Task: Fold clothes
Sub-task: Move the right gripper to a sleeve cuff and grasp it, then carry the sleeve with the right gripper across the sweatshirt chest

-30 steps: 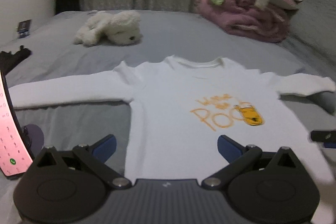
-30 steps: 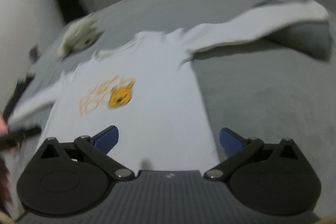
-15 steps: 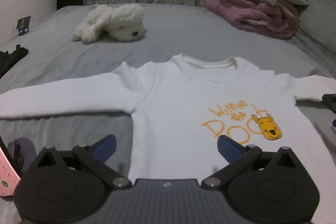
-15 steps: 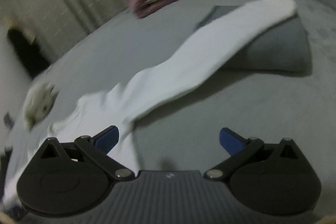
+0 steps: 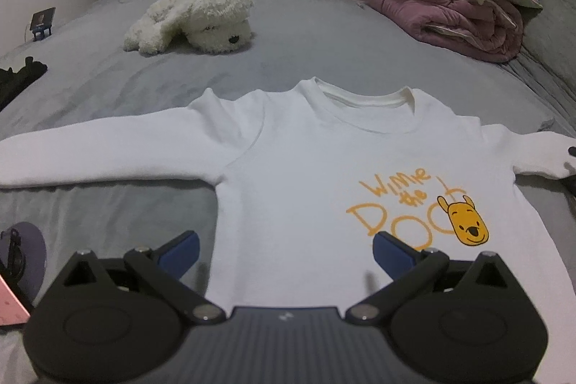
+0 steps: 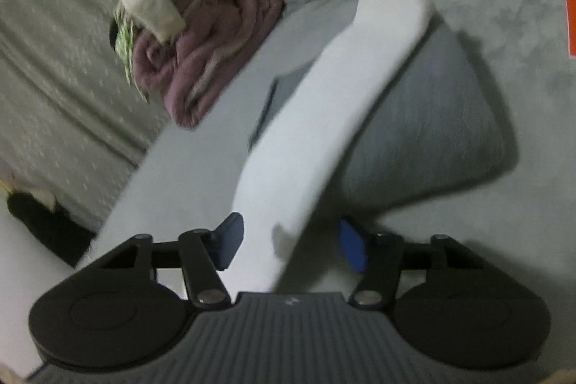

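While the left gripper [image 5: 284, 252] hovers at the bottom of its frame with fingers spread wide and empty over the hem of the white long-sleeved sweatshirt with an orange bear print [image 5: 306, 175], the right gripper [image 6: 291, 242] straddles the white sleeve [image 6: 324, 117] with fingers part-open, not clearly pinching. The sweatshirt lies flat on the grey bed [image 5: 295, 35]. Closing now could snag the grey pillow [image 6: 432, 117] beneath the cuff, or the sleeve could slip sideways and bunch.

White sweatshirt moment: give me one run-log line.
stage: sleeve fold starting | white sweatshirt flat on bed | left gripper open above hem | right gripper open, straddling right sleeve
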`<state>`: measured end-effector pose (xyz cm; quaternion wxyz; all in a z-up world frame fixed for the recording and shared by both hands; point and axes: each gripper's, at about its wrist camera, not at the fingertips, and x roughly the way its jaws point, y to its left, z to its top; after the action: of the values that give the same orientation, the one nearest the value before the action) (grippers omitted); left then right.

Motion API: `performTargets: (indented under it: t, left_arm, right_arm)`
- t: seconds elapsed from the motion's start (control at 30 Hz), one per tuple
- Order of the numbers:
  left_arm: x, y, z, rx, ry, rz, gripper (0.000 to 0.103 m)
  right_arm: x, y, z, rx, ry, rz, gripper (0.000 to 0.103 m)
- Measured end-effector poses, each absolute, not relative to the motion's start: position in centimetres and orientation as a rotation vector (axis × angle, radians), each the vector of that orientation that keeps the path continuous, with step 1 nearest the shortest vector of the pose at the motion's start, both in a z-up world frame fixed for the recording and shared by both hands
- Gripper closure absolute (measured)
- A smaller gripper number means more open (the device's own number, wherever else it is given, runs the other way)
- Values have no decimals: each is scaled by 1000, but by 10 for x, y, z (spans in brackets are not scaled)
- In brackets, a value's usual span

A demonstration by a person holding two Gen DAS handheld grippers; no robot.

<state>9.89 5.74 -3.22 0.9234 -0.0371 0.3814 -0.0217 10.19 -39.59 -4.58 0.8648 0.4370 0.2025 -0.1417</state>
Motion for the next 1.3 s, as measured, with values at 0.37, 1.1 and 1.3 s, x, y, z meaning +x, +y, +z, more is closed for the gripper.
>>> performTargets:
  t: [0.37, 1.1, 1.3]
  left_arm:
    - [104, 54, -34, -108, 800, -48, 0]
    - [110, 63, -28, -164, 809, -19, 1]
    - [111, 67, -26, -172, 814, -6, 1]
  right_arm:
    - [102, -411, -35, 960, 347, -299, 86]
    - [138, -328, 45, 841, 241, -2, 94]
    - [144, -290, 53, 849, 249, 117, 94]
